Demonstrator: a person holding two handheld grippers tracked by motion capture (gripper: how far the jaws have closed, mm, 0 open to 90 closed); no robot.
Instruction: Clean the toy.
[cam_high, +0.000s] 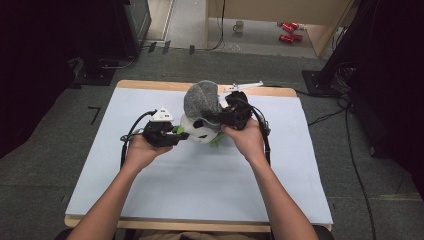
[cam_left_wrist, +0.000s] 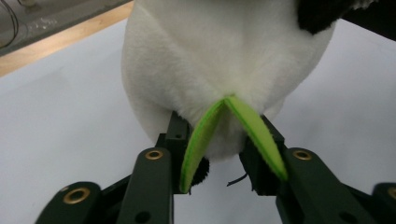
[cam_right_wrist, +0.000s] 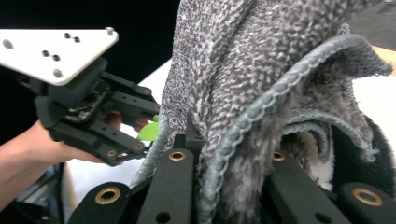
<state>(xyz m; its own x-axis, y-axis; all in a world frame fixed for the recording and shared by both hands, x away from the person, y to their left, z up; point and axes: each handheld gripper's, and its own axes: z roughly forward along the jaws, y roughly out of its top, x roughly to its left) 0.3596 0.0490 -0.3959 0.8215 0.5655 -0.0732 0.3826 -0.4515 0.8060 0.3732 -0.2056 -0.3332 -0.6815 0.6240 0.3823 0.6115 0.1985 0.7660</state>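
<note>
A white plush toy (cam_high: 199, 131) with black patches and a green felt leaf (cam_left_wrist: 198, 140) is held just over the white table sheet (cam_high: 200, 190). A grey knit hat (cam_high: 201, 100) sits over its top. My left gripper (cam_high: 177, 136) comes in from the left. In the left gripper view its jaws (cam_left_wrist: 217, 154) press on the toy's white underside (cam_left_wrist: 219, 51), either side of the leaf. My right gripper (cam_high: 220, 117) comes from the right. In the right gripper view its jaws (cam_right_wrist: 229, 154) are shut on the hat's ribbed brim (cam_right_wrist: 243, 60). The left gripper (cam_right_wrist: 144, 135) shows beyond the hat.
The sheet covers a wooden table whose edge (cam_high: 150, 84) shows at the back. On the floor beyond lie a mug (cam_high: 239, 26) and red items (cam_high: 289, 31). Cables (cam_high: 350, 130) run along the right side, and dark equipment (cam_high: 105, 35) stands at the back left.
</note>
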